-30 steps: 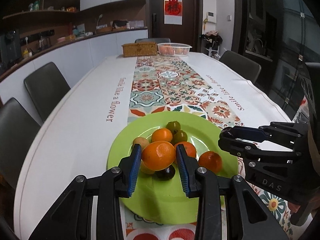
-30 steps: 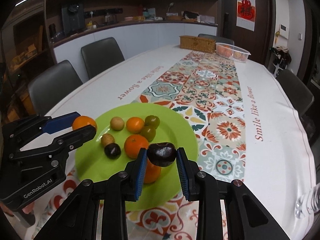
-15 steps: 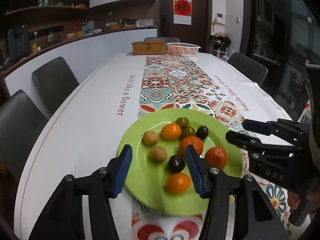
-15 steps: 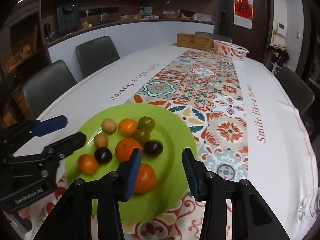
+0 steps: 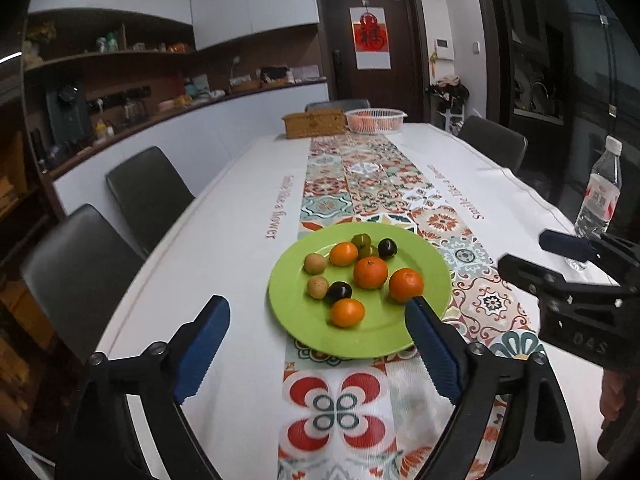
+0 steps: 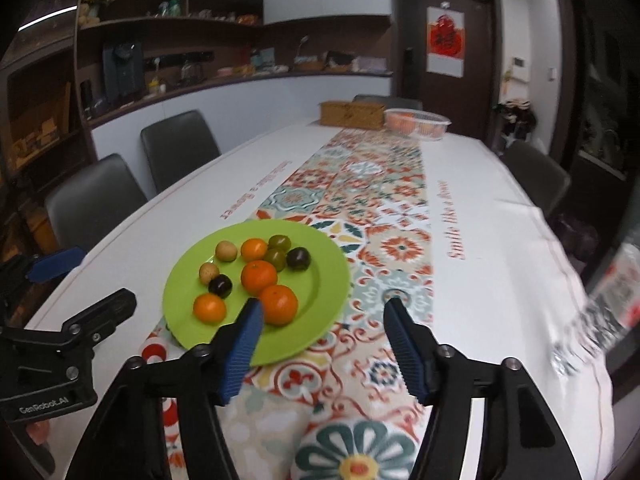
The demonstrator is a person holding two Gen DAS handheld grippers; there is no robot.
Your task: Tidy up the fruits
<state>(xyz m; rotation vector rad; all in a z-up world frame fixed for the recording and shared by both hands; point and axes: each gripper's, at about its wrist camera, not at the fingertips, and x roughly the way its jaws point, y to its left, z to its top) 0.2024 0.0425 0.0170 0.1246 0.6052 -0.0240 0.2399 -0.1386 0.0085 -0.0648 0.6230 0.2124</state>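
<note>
Green plate on the runner carrying our fruits, our left gripper spread wide and empty before its near rim, our right gripper equally wide, empty, just right of it, fruits round, no clear long axis.
</note>
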